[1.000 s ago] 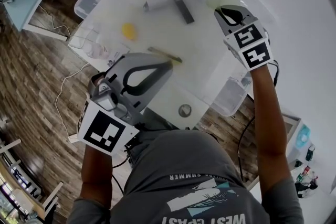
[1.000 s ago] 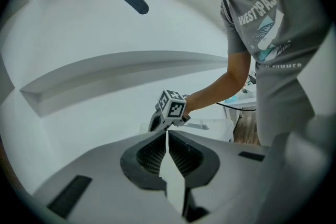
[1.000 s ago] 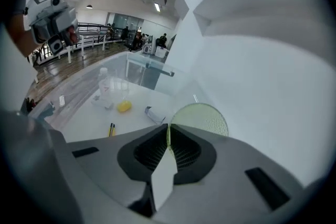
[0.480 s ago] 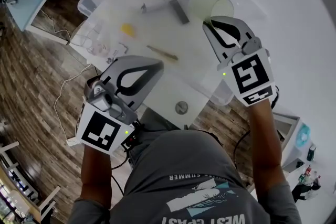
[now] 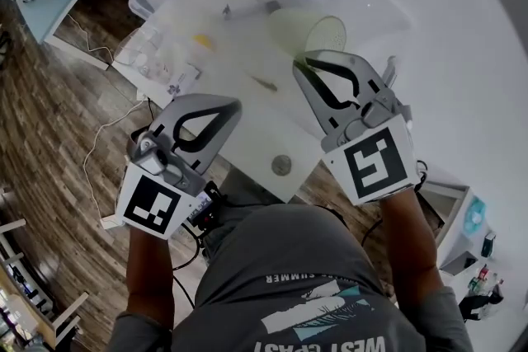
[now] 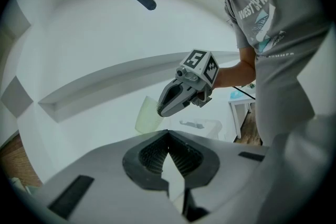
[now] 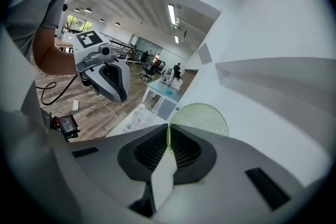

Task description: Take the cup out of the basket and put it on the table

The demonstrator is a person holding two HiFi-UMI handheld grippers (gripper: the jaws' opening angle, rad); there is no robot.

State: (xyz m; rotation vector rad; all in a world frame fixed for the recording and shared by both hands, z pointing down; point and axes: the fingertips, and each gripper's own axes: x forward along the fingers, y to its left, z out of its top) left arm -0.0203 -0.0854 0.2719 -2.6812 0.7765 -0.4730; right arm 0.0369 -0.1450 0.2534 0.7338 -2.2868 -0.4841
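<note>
Cup (image 5: 299,25) has swung nearer, pinched in right tongs (image 5: 302,61) over cluttered table (image 5: 252,140) (left tongs (image 5: 234,104) closed).

Left tongs (image 5: 233,105) closed empty; right tongs (image 5: 301,62) clamp the cup (image 5: 301,27).

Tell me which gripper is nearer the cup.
Right. The right gripper grips the cup by its rim; the left gripper is shut on nothing, apart from the cup, off to its left.

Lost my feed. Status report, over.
Left tongs shut, empty. Right tongs shut on cup rim, cup tilted. Yellow bit lies to its left.
</note>
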